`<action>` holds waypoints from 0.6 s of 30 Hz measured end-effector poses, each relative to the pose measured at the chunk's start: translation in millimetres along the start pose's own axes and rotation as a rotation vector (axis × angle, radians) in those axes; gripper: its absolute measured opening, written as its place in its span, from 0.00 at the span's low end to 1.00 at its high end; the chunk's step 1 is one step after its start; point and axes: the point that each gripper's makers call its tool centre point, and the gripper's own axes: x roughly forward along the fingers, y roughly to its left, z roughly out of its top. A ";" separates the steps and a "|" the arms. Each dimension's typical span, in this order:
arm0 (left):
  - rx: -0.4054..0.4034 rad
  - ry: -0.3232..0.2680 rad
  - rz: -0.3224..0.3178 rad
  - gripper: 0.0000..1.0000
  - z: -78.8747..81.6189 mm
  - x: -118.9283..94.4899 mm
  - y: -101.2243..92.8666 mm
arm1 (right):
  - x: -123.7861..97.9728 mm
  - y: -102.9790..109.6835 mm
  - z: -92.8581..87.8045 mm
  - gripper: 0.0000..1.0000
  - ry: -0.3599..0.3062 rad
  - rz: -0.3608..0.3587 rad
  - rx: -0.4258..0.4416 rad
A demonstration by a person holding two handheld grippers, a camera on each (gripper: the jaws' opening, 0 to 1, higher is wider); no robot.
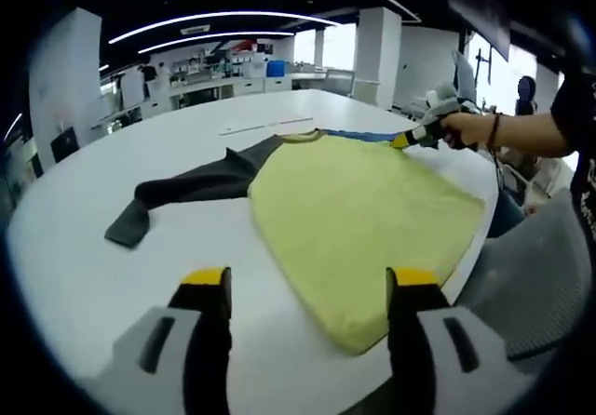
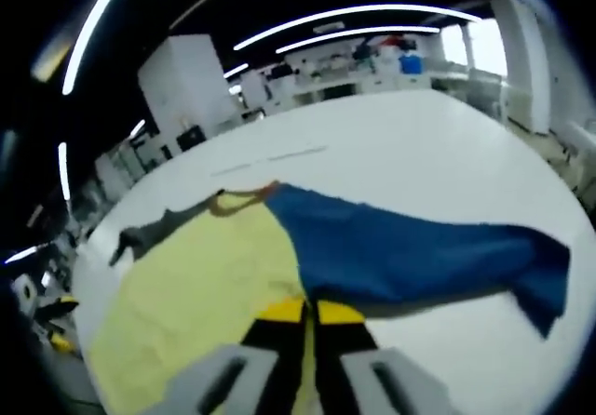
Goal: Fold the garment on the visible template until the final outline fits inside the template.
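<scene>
Blue sleeve fold in hand.
Yellow fabric garment (image 2: 196,294) is clamped by right gripper (image 2: 310,311); left gripper (image 1: 309,280) fingers held apart; blue sleeve (image 2: 410,247) should be carried inward.

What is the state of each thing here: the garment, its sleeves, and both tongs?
Garment: spread flat on the white table, yellow body unfolded.
Grey sleeve: stretched out on the table.
Blue sleeve: stretched out on the table.
Left tongs: open, holding nothing, near the garment's hem.
Right tongs: shut on the garment near the blue sleeve.
</scene>
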 end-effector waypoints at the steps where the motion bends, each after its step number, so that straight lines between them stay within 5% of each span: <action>1: 0.006 0.001 0.001 0.64 0.3 -0.2 -0.1 | -4.1 0.6 3.4 0.00 -0.012 -0.010 -0.012; 5: 0.012 0.003 -0.001 0.65 0.1 -0.4 -1.0 | -0.2 -3.1 7.6 0.00 0.001 -0.061 -0.132; 10: 0.012 0.003 0.001 0.66 0.3 -1.3 -1.3 | 0.8 -5.4 0.4 0.01 0.026 -0.061 -0.129; 18: 0.009 -0.013 0.025 0.81 3.7 -2.0 3.0 | -22.1 -25.2 2.6 0.40 -0.027 -0.110 -0.116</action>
